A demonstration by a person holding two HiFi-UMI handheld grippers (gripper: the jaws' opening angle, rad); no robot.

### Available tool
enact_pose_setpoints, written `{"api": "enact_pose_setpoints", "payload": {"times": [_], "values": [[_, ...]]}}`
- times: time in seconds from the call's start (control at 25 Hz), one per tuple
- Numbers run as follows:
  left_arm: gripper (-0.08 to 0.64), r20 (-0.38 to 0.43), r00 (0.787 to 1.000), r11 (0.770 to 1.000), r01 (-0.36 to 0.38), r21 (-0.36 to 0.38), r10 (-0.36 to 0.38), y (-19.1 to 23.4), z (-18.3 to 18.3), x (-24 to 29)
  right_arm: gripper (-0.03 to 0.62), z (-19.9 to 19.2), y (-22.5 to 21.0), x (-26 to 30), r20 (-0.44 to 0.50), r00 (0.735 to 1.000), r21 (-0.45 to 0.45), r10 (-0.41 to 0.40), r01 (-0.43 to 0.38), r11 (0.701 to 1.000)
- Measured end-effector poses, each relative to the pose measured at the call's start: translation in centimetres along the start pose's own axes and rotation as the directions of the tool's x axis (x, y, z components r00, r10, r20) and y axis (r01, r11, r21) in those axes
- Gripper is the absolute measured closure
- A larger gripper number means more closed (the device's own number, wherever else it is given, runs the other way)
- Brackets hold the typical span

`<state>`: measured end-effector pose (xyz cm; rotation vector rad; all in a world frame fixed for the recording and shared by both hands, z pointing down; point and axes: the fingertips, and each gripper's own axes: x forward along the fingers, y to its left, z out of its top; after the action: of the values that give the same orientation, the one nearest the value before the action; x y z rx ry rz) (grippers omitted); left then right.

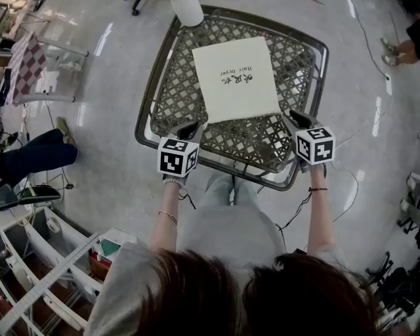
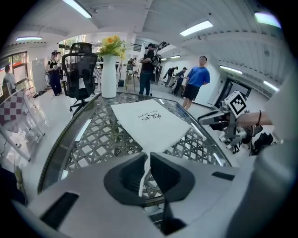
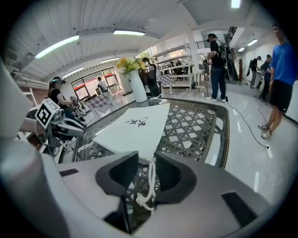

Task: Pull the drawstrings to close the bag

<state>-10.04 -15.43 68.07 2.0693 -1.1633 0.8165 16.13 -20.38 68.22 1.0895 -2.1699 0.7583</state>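
Left gripper view: left gripper has its jaws nearly together, pinching the left drawstring, a thin white cord running from the near corner of the bag. Right gripper view: right gripper has its jaws apart; the right drawstring hangs loose in the gap with its knotted end below, not pinched. Both grippers sit at the near edge of the table, one at each near corner of the bag. The bag lies flat on the middle of the table's lattice top. Its long axis runs from the table's near edge toward the far edge, slightly skewed. The mouth with the cords points at the person, the closed end at the white vase on the far edge, and the print reads sideways. Judgement: the mouth is not yet cinched. The right jaws need to close on the cord above the knot first. Then pull both cords outward and apart, evenly and low over the table. The bag is light and nothing pins it, so a one-sided pull will likely drag or spin it instead of gathering the mouth.
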Motion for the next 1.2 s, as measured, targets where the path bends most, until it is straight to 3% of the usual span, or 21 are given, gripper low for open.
{"api": "enact_pose_setpoints", "payload": {"times": [0.16,0.52,1.2], "values": [[0.457,-0.028,1.0,1.0,0.006,0.006,-0.006,0.1,-1.0,0.8,0.442,-0.4,0.0,0.9,-0.04,0.999,-0.017,0.018,-0.019,1.0],[0.41,-0.116,0.992,0.997,0.055,0.06,-0.048,-0.3,-3.0,3.3,0.4,-2.2,0.0,2.8,-0.162,0.986,-0.061,0.05,-0.061,0.996],[0.425,-0.193,0.981,0.99,0.045,0.135,-0.019,0.6,-3.6,5.3,0.411,-3.8,-0.7,4.2,-0.237,0.971,-0.083,0.012,-0.033,0.996]]}}
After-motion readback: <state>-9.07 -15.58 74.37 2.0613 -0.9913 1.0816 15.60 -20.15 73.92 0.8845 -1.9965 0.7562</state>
